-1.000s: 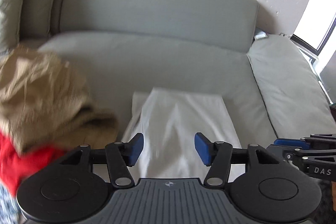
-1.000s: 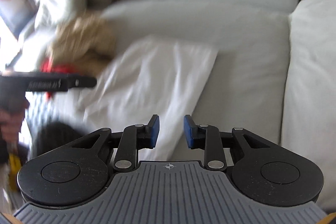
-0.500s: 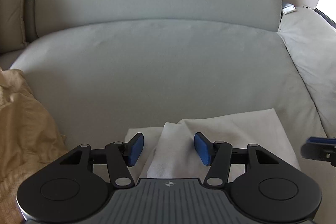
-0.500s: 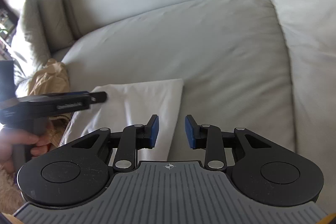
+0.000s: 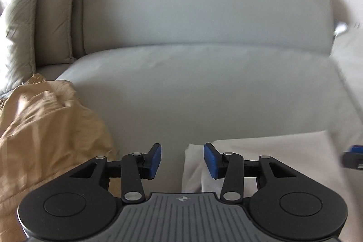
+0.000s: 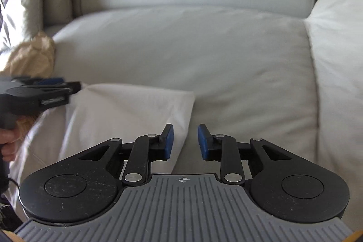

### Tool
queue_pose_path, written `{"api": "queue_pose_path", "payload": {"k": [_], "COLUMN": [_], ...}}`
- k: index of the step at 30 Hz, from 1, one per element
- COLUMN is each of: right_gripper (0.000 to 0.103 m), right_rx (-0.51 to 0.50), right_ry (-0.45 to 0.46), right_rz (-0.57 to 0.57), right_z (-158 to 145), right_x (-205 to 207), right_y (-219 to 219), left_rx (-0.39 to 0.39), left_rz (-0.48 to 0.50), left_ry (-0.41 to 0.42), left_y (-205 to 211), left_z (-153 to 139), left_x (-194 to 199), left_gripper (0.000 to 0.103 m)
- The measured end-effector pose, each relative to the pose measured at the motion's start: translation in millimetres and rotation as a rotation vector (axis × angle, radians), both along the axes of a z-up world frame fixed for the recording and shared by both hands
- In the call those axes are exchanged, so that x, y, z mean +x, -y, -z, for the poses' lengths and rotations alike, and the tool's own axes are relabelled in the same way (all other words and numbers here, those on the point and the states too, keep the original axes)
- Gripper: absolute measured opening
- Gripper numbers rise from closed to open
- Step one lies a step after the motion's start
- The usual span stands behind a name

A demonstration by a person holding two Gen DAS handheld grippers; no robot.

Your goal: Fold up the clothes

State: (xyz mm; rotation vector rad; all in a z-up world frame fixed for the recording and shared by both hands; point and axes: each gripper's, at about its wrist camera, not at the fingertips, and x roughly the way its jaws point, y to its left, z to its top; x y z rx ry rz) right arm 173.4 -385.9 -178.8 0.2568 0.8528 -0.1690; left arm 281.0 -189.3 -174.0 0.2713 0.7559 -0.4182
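Left wrist view: the left gripper (image 5: pixel 182 159) is hovering with blue pads apart, empty, over the near left corner of a folded white cloth (image 5: pixel 267 155) that is lying on a pale grey sofa seat cushion (image 5: pixel 204 87); a crumpled tan garment (image 5: pixel 43 128) is sitting to its left.

Right wrist view: the right gripper (image 6: pixel 185 142) is hanging with pads apart, empty, at the cloth's (image 6: pixel 127 115) right edge.

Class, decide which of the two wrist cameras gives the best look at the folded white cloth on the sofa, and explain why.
The right wrist view. There the white cloth shows most of its top, its far edge and right corner, lying on the sofa cushion. The left wrist view shows only a low strip of it, partly hidden behind the left gripper and somewhat blurred.
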Motion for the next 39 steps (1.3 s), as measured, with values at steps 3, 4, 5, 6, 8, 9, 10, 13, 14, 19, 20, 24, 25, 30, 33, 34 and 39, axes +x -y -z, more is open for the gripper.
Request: {"api": "queue_pose_path", "payload": {"k": [3,4,5,6,8,9,10,13,14,19,20,24,25,30,33,34,39], "right_gripper": [0.031,0.031,0.031,0.031,0.030,0.030,0.030,0.030,0.030,0.031,0.031,0.032,0.034,0.042,0.043,0.047,0.051], "right_rx": [0.024,0.022,0.020,0.012,-0.030,-0.068,-0.124,-0.253,-0.248,-0.133,-0.110,-0.045,-0.044,-0.180,-0.162,-0.149,-0.070], "right_ry": [0.040,0.043,0.046,0.048,0.020,-0.018,-0.043,-0.077,-0.092,-0.103,-0.073,0.019,0.018,-0.065,-0.102,-0.116,-0.136], "right_rz": [-0.081,-0.116,-0.151,-0.186,-0.260,-0.294,-0.312,-0.287,-0.259,-0.148,-0.151,-0.196,-0.220,-0.298,-0.292,-0.282,-0.213], "right_z": [-8.5,-9.1,-9.7,-9.2,-3.2,2.8,8.3,10.4,5.5,-21.1,-26.1,-34.4,-30.9,-6.4,-10.7,-12.0,-9.8], "right_x": [-0.4,1.3,3.1,3.4,-1.1,-4.8,-13.1,-45.8,-56.9,-101.8,-107.6,-114.4,-111.9,-124.0,-136.7,-140.5,-155.2], "right_y": [-13.1,-21.0,-29.0,-37.9,-54.8,-62.4,-67.2,-66.3,-60.2,-42.2,-46.5,-77.0,-88.4,-123.7,-120.4,-117.2,-103.3], "left_rx": [-0.087,-0.111,-0.096,-0.038,0.047,0.055,0.027,0.110,0.132,0.003,-0.019,-0.045,-0.033,0.068,0.057,0.053,0.067], "left_rz": [0.146,0.210,0.243,0.242,0.181,0.150,0.118,0.054,0.031,0.032,0.055,0.116,0.118,0.121,0.101,0.097,0.082], "left_ry": [-0.076,-0.125,-0.162,-0.172,-0.185,-0.200,-0.224,-0.195,-0.184,-0.166,-0.155,-0.161,-0.184,-0.206,-0.248,-0.253,-0.253], "left_y": [-11.5,-14.1,-16.5,-19.8,-35.4,-46.8,-55.8,-65.4,-69.6,-90.2,-87.3,-55.6,-47.8,-35.8,-42.5,-45.3,-46.4], "left_z": [-15.0,-15.2,-11.3,-4.7,9.2,15.1,14.0,2.5,-1.0,-23.5,-25.4,-13.7,-7.8,3.1,3.4,3.2,6.2], "left_x": [-30.9,-40.7,-49.5,-57.1,-59.1,-57.3,-55.2,-60.3,-62.7,-101.6,-112.2,-134.4,-137.0,-149.5,-146.7,-147.2,-156.2], "left_gripper": [0.025,0.025,0.024,0.022,0.017,0.018,0.014,0.014,0.018,0.020,0.020,0.022,0.022,0.022,0.022,0.022,0.022]}}
